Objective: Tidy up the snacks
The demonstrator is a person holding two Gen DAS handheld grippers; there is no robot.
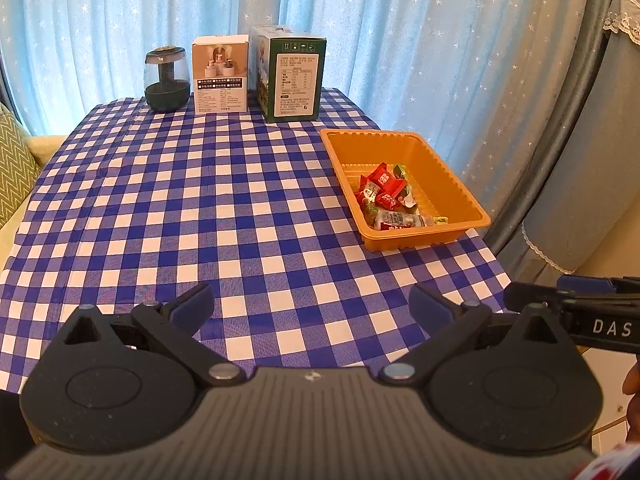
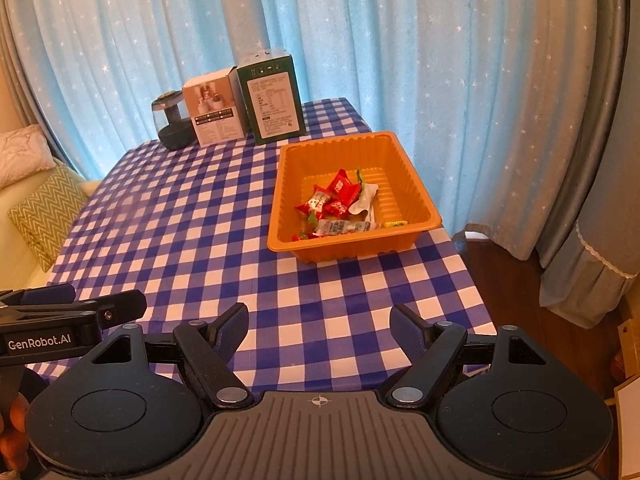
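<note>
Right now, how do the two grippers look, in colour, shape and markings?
Both the left gripper and the right gripper are black, with round side discs, a ribbed grey body and blue-padded fingers. White side lettering reads "GenRobot.AI" on the left, "DAS" on the right.

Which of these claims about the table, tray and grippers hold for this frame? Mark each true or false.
1. The snacks lie inside the orange tray. True.
2. The left gripper is shut on a snack. False: its jaws stand open and empty above the checked tablecloth.
3. The green box stands upright beside the white box. True.
4. The dark jar sits inside the tray. False: it stands at the far edge, left of the white box.
5. The right gripper is open. True.
</note>
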